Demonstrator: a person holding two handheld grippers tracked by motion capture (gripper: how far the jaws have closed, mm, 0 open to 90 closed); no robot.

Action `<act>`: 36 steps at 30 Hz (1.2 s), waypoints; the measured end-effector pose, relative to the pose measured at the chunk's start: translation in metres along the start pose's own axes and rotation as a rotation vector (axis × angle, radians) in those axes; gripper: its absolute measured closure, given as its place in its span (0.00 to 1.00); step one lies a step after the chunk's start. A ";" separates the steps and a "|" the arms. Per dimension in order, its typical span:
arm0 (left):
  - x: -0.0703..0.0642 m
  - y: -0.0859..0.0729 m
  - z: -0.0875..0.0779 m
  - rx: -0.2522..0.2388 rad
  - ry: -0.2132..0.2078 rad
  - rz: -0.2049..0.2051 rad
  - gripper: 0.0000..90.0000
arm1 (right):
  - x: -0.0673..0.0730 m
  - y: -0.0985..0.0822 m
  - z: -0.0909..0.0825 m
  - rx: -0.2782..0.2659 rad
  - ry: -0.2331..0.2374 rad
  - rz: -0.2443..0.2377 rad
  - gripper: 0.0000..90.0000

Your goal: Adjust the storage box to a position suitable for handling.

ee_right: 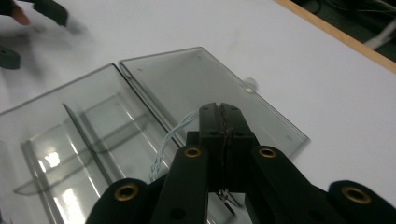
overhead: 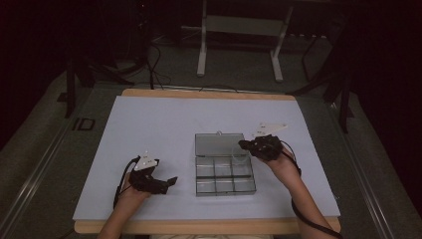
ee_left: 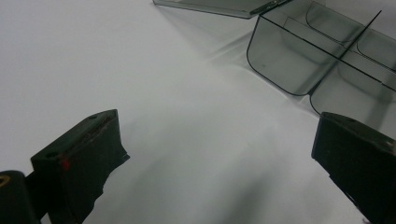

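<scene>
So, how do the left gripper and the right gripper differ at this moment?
The left gripper has its jaws wide apart with nothing between them; the right gripper has its jaws shut on a thin twisted white cord. The left gripper sits over bare table beside the clear compartment box; the right gripper is above the box. Both are black and hand-held.

Box (overhead: 225,169): clear smoky plastic, glossy. Table cover (overhead: 149,129): matt white. Table edge (overhead: 209,94): wood.
</scene>
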State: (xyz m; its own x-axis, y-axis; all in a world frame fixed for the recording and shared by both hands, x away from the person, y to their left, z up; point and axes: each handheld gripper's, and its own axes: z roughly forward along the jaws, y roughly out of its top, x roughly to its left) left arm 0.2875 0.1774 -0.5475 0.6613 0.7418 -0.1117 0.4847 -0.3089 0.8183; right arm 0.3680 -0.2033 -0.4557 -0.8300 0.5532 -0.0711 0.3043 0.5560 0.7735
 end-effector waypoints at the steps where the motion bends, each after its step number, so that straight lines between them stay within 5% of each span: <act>1: 0.000 0.000 0.000 0.000 -0.001 0.000 0.03 | 0.002 0.002 0.002 -0.001 0.005 -0.003 0.99; 17: 0.002 -0.001 -0.004 -0.015 0.000 -0.007 0.03 | 0.045 0.031 0.052 0.021 0.105 -0.093 0.99; 36: 0.004 -0.002 -0.009 -0.026 0.004 -0.009 0.03 | 0.070 0.027 0.091 0.099 0.161 -0.132 0.99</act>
State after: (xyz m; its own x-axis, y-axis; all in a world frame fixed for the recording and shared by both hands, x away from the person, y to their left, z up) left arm 0.2839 0.1859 -0.5442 0.6545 0.7469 -0.1174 0.4758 -0.2862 0.8317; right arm 0.3604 -0.0931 -0.4971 -0.9271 0.3698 -0.0605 0.2256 0.6798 0.6978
